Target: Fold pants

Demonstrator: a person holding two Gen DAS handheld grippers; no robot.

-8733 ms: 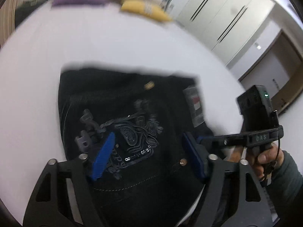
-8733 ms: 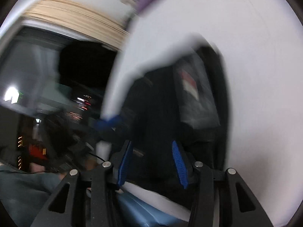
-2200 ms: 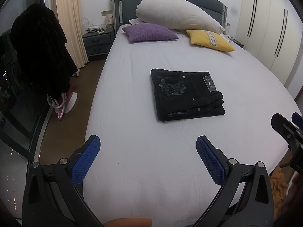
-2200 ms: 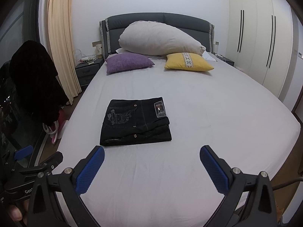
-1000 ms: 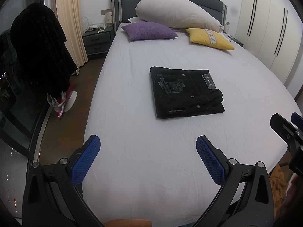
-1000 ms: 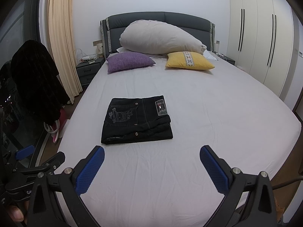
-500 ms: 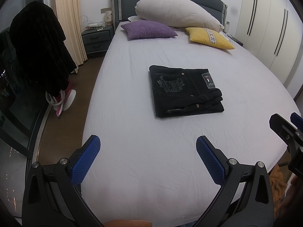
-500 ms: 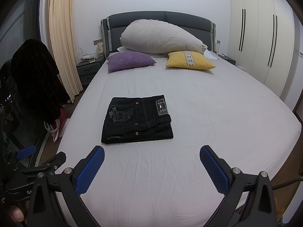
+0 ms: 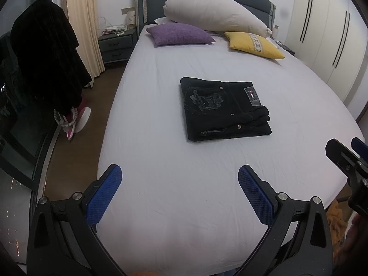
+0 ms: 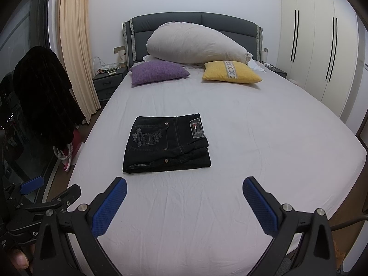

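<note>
Nearest the lens, the left gripper [image 9: 179,191] hangs over the foot of the bed [image 9: 184,207] with its blue pads spread wide and nothing between them; the right gripper [image 10: 184,201] is the same — jaws far apart, empty, well short of the cloth. Beyond them, on the pale sheet toward the middle of the mattress and a little to the left side, lie the pants [image 10: 166,143]: black denim, folded into a compact rectangle with stacked layers showing at the near and right edges. The folding looks finished, so the step in hand is likely just to stay clear; doing it well means keeping both tools apart from the stack and not dragging the sheet, since a tug on the fabric beneath could slide the top layers askew. On the top face sits an embroidered crest [image 10: 147,138] with a large "D" at its centre; beside it a waistband patch [image 10: 197,128] bears a small red-and-white mark, its writing too small to read. Farther back rest a purple cushion [image 10: 158,71], a yellow cushion [image 10: 231,71] and a big white pillow [image 10: 197,43] against the headboard.
</note>
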